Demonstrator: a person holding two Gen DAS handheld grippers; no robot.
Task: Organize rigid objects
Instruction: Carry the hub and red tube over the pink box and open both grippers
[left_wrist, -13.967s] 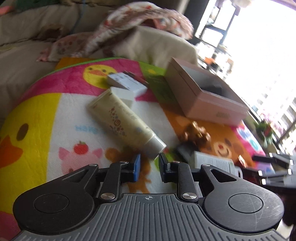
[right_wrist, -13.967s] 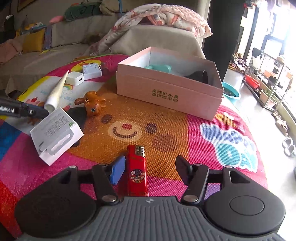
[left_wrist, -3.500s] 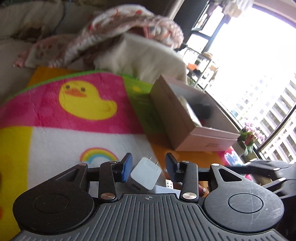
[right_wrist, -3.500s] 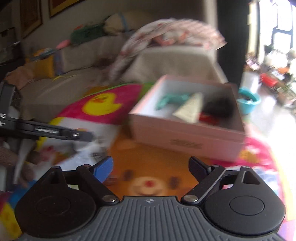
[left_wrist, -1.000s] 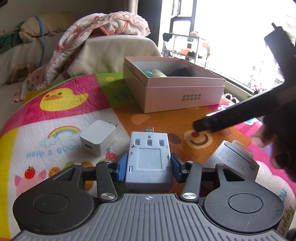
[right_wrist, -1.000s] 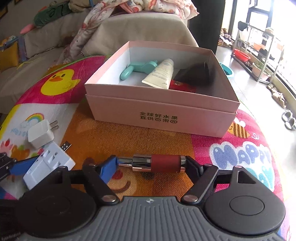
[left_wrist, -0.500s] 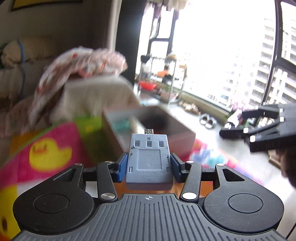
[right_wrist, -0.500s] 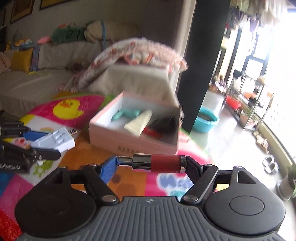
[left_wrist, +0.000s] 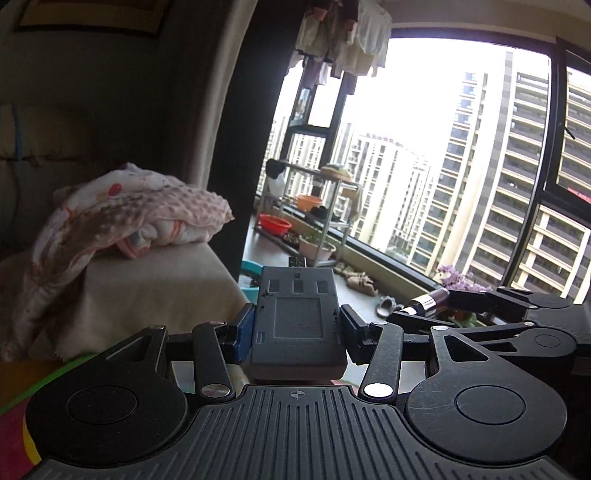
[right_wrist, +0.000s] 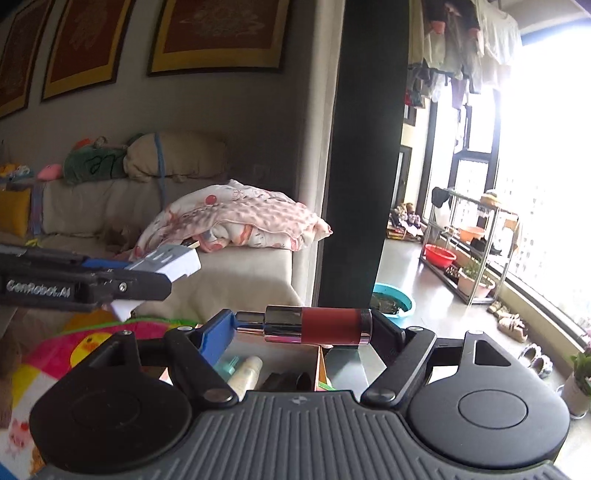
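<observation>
The grey plug adapter (left_wrist: 299, 321) is sitting flat between the two pads of the left claw (left_wrist: 297, 325), which is pinching its long sides; its short end with three square recesses is pointing away, toward the window. In the right wrist view the same adapter (right_wrist: 168, 264) is showing at the left, held up in the air, with the sofa behind it. The red lipstick tube (right_wrist: 317, 325) is lying crosswise in the right claw (right_wrist: 301, 328), gripped end to end: its silver end is meeting the blue left pad, its red end the black right pad. Below and just beyond that claw, the open pink box (right_wrist: 320, 363) is showing a cream tube (right_wrist: 245, 374), a teal item and something dark inside. The colourful duck-print mat (right_wrist: 55, 354) is lying to its left. A pink dotted blanket (right_wrist: 240, 218) is draped over the sofa arm farther back.
</observation>
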